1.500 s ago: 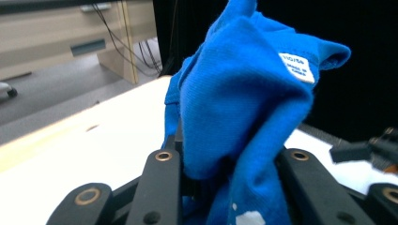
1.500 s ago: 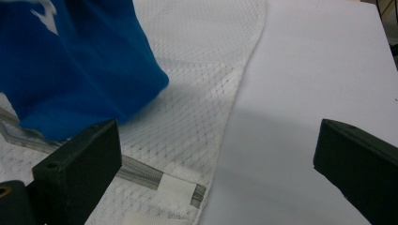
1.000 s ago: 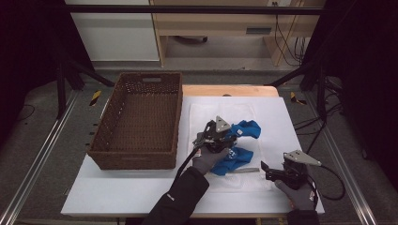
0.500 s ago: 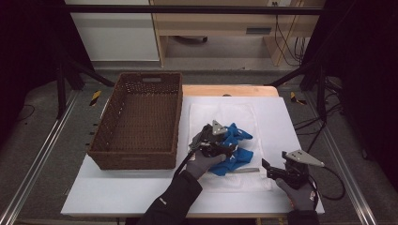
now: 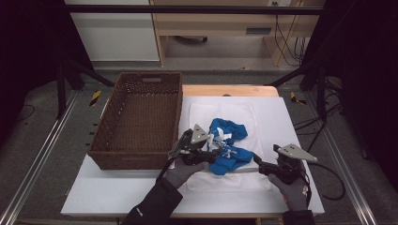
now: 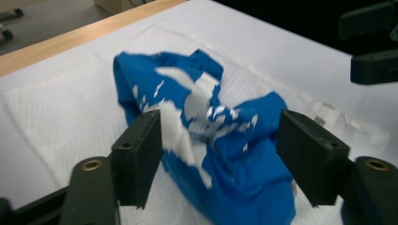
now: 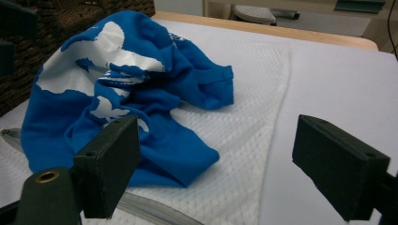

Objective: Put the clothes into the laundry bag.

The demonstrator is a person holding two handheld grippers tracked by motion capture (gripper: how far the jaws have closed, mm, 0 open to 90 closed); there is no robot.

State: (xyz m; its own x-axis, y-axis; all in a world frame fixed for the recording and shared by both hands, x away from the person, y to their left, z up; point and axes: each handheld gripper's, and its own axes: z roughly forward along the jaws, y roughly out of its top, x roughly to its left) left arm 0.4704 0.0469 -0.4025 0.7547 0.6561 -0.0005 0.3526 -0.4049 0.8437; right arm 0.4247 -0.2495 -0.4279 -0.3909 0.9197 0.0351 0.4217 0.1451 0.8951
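Your left gripper (image 5: 217, 154) hides part of the blue shirt (image 5: 228, 143) in the high view, and the shirt's white print (image 6: 187, 105) is too crumpled and blurred to read as any word or logo. A clear plastic piece (image 7: 141, 208) pokes out beneath the shirt's near edge; you can only see a strip of it, so what it is cannot be told. In the left gripper view, something clear and crinkled (image 6: 335, 117) lies on the table past the shirt, also hard to make out.

Your left gripper's jaws stand wide apart in its own view, one on each side of the bunched shirt, right up against the cloth; whether they press it cannot be told. Nothing is gripped between them. Your right gripper (image 5: 262, 168) is likewise spread wide and holds nothing; in its own view its jaws frame the shirt's near edge and the white mat (image 7: 244, 126) from a little way off.

The shirt lies heaped on the white mat, on the white table (image 5: 291, 122), just right of the wicker basket (image 5: 136, 119). The basket's inside looks bare in the high view.

No readable writing appears anywhere.
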